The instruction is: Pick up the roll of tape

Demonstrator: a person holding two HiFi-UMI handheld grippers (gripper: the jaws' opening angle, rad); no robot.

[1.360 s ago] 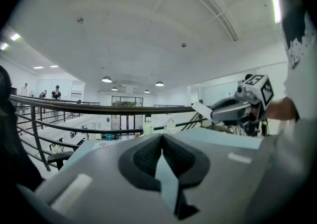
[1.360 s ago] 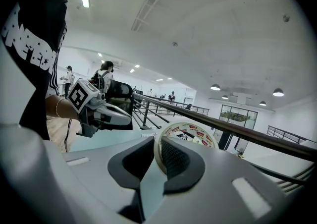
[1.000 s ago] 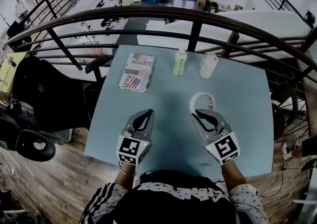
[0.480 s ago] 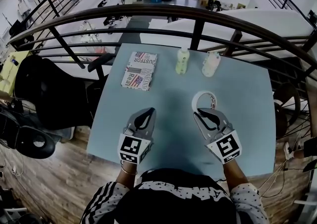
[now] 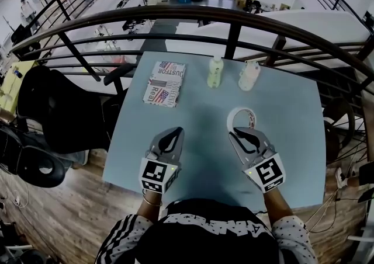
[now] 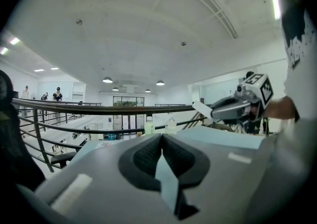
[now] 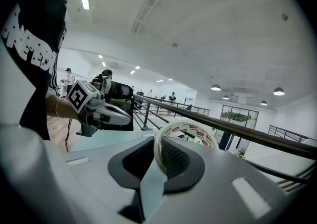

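Observation:
The roll of tape (image 5: pixel 241 119) is a white ring with red print. Its near rim is pinched between the jaws of my right gripper (image 5: pixel 239 134), which is shut on it over the right half of the light-blue table (image 5: pixel 292 134). In the right gripper view the roll of tape (image 7: pixel 192 132) stands on edge beyond the right gripper (image 7: pixel 159 144), its rim between the two pads. My left gripper (image 5: pixel 174 133) hovers over the table's left half, shut and empty. In its own view the left gripper (image 6: pixel 162 138) has its tips touching, with the right gripper (image 6: pixel 233 109) off to its right.
Two pale bottles (image 5: pixel 214 73) (image 5: pixel 248 76) stand at the table's far edge. A flag-printed box (image 5: pixel 164 83) lies at the far left. A dark curved railing (image 5: pixel 234 20) runs behind the table. A black chair (image 5: pixel 52 105) stands to the left.

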